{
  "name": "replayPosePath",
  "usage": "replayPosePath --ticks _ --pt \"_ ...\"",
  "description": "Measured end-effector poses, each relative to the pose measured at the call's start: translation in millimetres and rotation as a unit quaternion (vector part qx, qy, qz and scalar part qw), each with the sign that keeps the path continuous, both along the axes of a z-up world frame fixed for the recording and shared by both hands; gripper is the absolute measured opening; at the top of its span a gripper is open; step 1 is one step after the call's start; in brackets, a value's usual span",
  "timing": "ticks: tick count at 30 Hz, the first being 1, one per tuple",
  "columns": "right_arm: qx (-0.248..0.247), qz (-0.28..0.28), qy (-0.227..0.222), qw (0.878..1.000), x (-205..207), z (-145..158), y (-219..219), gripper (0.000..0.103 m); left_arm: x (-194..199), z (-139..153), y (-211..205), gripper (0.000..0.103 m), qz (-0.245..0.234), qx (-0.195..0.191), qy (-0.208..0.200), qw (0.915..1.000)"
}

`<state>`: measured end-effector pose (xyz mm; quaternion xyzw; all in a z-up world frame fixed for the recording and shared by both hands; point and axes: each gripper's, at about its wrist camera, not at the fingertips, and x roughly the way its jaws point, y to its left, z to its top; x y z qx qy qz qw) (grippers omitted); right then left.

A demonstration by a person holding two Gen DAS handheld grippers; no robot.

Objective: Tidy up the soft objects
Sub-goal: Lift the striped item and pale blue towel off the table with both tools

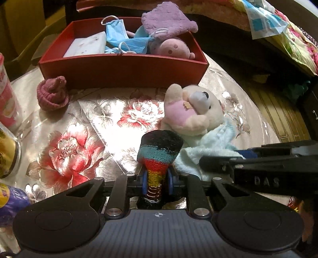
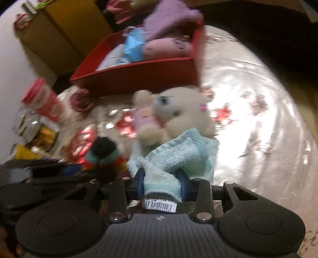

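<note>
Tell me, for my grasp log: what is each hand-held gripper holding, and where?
Left hand-held gripper: striped sock, pinched at its narrow end. Right hand-held gripper: light blue cloth, near its tagged edge.

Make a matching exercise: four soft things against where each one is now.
1. striped sock
2. light blue towel
3. purple cloth
4. maroon knit hat

A. on the table, in front of the red box
B. clamped in the right gripper
C. clamped in the left gripper
D. draped over the box's far rim

Pairs: 1-C, 2-B, 3-D, 4-A
</note>
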<state>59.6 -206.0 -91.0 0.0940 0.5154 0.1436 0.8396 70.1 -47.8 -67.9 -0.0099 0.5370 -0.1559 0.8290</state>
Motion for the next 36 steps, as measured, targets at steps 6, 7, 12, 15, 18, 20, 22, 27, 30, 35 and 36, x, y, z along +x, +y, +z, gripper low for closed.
replayPosePath --ticks 6,7,12,15,18,20,22,27,30,35,36 --pt "0.025 0.011 -0.027 0.999 -5.6 19.0 8.5 0.004 -0.1 12.4 4.9 0.018 0.007 -0.006 -0.018 0.9998" --pt "0.029 0.015 -0.034 0.999 -6.4 22.9 10.1 0.003 0.1 15.8 6.3 0.018 0.009 -0.009 -0.023 0.9997" --pt "0.048 0.019 -0.063 0.997 -7.5 40.3 15.0 0.002 3.4 30.4 11.4 0.018 0.018 -0.018 -0.042 0.9988" --pt "0.057 0.014 -0.075 0.995 -7.0 47.2 14.9 0.001 5.7 38.3 15.4 0.018 0.026 -0.024 -0.053 0.998" --pt "0.072 0.008 -0.093 0.993 -7.0 57.7 12.8 0.001 8.8 44.9 19.5 0.018 0.035 -0.033 -0.059 0.9971" --pt "0.082 0.004 -0.109 0.991 -7.9 66.5 12.2 0.0 11.0 50.0 21.8 0.018 0.041 -0.038 -0.064 0.9964" --pt "0.092 0.002 -0.121 0.988 -7.4 74.4 12.2 0.0 12.0 55.9 23.9 0.018 0.044 -0.044 -0.071 0.9956" --pt "0.114 -0.001 -0.154 0.981 -9.5 93.9 13.0 0.0 14.0 71.8 28.2 0.019 0.052 -0.051 -0.098 0.9925" --pt "0.123 -0.004 -0.17 0.978 -10.0 101.4 13.2 0.0 16.6 78.8 32.6 0.019 0.062 -0.058 -0.107 0.9906" --pt "0.141 -0.011 -0.196 0.97 -11.2 114.8 10.3 0.0 19.6 88.9 38.8 0.02 0.073 -0.066 -0.121 0.9877" --pt "0.144 -0.012 -0.201 0.969 -11.7 117.3 9.6 0.0 20.0 90.7 39.9 0.02 0.074 -0.068 -0.124 0.9872"
